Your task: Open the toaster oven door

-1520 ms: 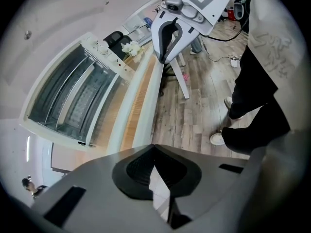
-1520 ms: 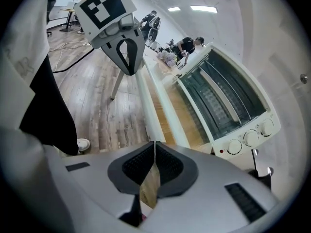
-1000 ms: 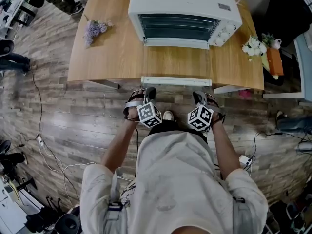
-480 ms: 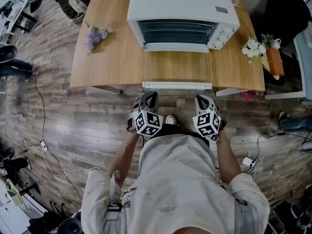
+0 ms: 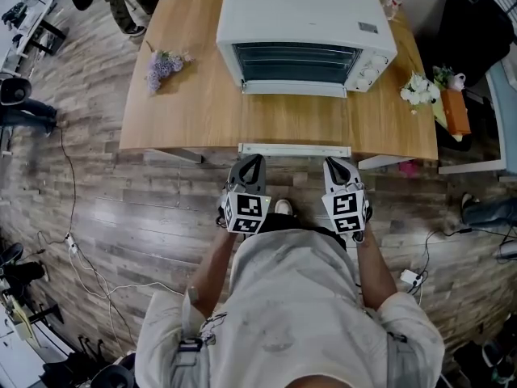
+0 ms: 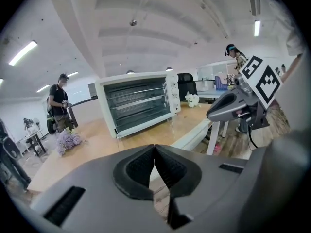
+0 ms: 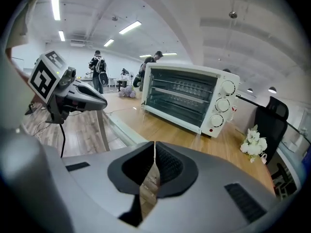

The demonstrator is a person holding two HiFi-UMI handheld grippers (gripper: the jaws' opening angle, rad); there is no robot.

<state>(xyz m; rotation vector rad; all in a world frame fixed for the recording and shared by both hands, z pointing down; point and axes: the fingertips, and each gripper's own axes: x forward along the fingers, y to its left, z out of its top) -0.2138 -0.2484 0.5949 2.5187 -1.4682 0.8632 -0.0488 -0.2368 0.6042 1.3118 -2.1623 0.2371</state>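
Two empty grippers short of a shut toaster oven: approach step, by judgement.
Left gripper (image 5: 252,162) and right gripper (image 5: 334,163): grey moulded shells, ribbed dark pads, jaws closed on nothing, off the near edge of the table (image 5: 194,107). Toaster oven (image 5: 305,18): white metal box, glass door (image 5: 295,61) closed, round knobs (image 5: 371,63), at the smooth wooden table's far edge, centre. Next move likely calls for reaching across, parting one gripper's jaws, taking the door's handle and pulling.

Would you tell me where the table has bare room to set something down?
The table is bare along its near edge in front of the toaster oven, and between the oven and the purple flowers. The right end, by the white flowers, is tighter.
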